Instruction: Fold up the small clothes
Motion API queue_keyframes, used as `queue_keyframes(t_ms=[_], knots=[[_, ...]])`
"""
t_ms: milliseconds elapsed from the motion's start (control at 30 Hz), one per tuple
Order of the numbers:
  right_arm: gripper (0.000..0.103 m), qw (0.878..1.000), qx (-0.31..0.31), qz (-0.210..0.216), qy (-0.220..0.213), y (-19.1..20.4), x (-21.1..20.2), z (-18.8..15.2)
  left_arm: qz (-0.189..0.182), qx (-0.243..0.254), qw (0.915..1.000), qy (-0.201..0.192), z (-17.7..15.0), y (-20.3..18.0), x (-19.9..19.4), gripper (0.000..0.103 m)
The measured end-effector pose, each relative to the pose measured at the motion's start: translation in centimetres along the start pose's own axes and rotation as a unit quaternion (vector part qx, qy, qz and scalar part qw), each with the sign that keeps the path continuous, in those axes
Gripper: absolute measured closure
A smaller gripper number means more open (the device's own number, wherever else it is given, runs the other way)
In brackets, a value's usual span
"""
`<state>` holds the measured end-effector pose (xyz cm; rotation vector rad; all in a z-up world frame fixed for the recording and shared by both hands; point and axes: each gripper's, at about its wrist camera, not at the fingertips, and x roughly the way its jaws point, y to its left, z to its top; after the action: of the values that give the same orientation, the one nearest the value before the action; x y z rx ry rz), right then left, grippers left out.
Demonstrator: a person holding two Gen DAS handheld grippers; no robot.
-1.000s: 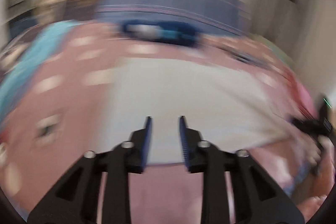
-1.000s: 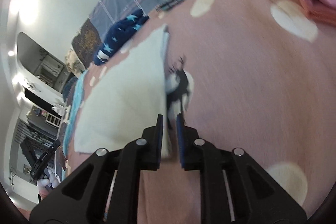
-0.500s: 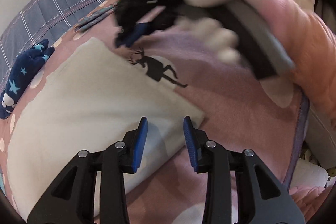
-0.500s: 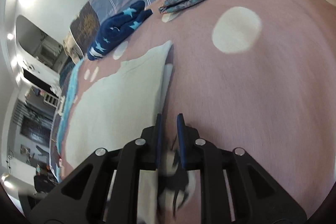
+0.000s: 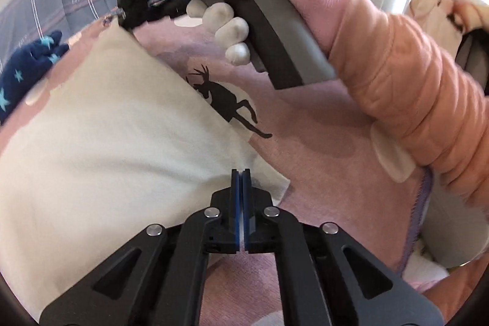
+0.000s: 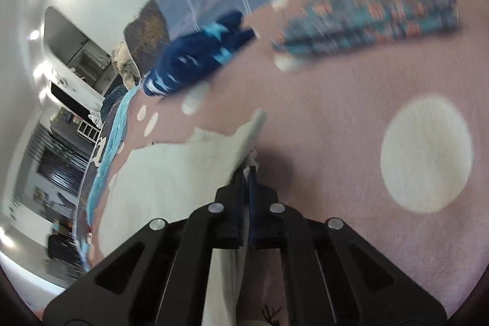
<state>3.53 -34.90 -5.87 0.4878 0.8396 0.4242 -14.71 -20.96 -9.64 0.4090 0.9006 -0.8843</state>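
The pink bedspread point(image 5: 321, 148) under me is soft, napped fleece with big pale dots and a black deer print point(image 5: 227, 100); everything sits on it. On it lies the cream garment point(image 5: 107, 142), a thin, matte, limp sheet spread nearly flat, its near edge running just beside the deer.

My left gripper point(image 5: 240, 176) is pressed together on the garment's near corner, fabric showing between the blue pads. My right gripper point(image 6: 247, 170) is pinching the far corner of the same edge, a crumpled tuft poking out past its tips; from the left view it sits beyond the deer at the garment's top.

To fold well, I would lift both corners together, keep the edge taut between them, and carry it across to meet the opposite edge squarely. Lifting too little may drag the fleece.

Beyond the garment, a navy star-print piece point(image 6: 198, 57) lies bunched, and a patterned teal piece point(image 6: 369, 20) lies flat, blurred.
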Motion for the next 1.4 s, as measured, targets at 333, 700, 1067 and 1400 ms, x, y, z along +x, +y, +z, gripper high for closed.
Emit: queue_keyframes(t_ms=[333, 700, 1067, 1400], knots=[[0.101, 0.998, 0.032, -0.047, 0.017, -3.8, 1.3, -0.3, -0.055, 0.001, 0.9984, -0.009, -0.7, -0.1, 0.6, 0.103], [0.084, 0.999, -0.020, -0.028, 0.005, -1.3, -7.7, -5.7, -0.001, 0.081, 0.9967, -0.007, -0.7, -3.0, 1.0, 0.062], [0.078, 1.000, 0.009, -0.014, 0.011, -1.0, -9.8, -9.3, -0.033, -0.077, 0.9956, -0.042, -0.9, 4.5, -3.0, 0.100], [0.075, 0.999, 0.019, -0.001, 0.041, 0.1, -8.4, -10.4, -0.088, -0.025, 0.9958, -0.002, -0.6, 0.1, 0.6, 0.100]])
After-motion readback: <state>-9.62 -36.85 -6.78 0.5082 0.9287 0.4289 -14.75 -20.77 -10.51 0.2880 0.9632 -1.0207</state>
